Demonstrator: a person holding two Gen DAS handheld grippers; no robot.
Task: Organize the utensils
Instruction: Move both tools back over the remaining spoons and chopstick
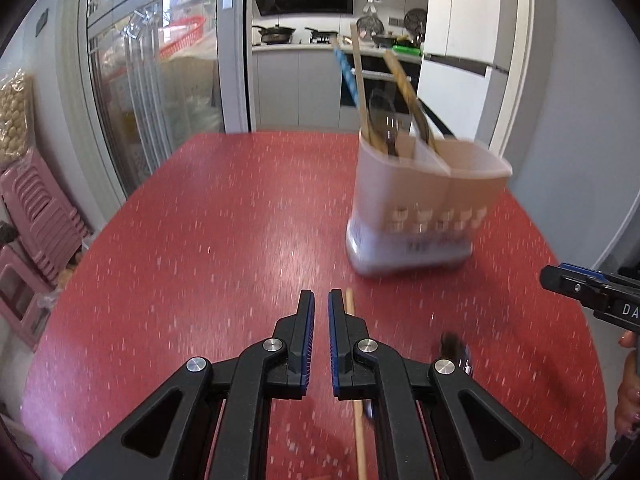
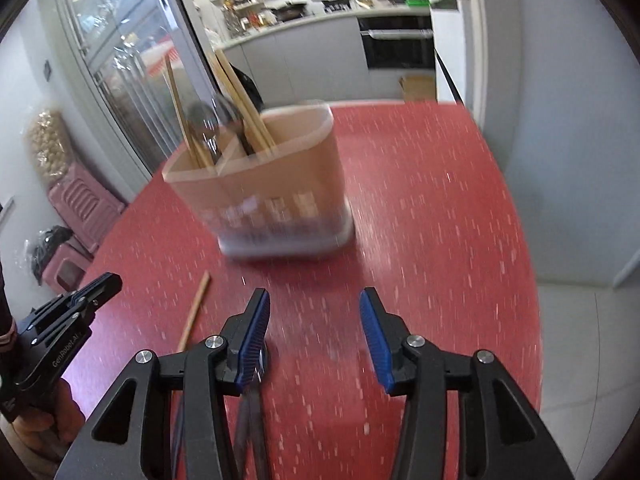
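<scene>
A translucent utensil holder [image 1: 420, 204] with compartments stands on the red table [image 1: 224, 216]; it also shows in the right wrist view [image 2: 276, 192]. Chopsticks [image 1: 358, 80] and dark spoons stand in it. My left gripper [image 1: 321, 308] is nearly closed with nothing between its pads, above the table. A loose wooden chopstick [image 1: 358, 412] lies on the table just right of it, seen too in the right wrist view [image 2: 195, 310]. A dark metal utensil [image 2: 250, 420] lies under my right gripper [image 2: 314, 312], which is open and empty.
The table's right edge drops to a tiled floor [image 2: 580, 340]. Stacked pink stools [image 1: 36, 216] stand left of the table by a glass door [image 1: 160, 80]. A kitchen counter [image 1: 304, 46] lies beyond.
</scene>
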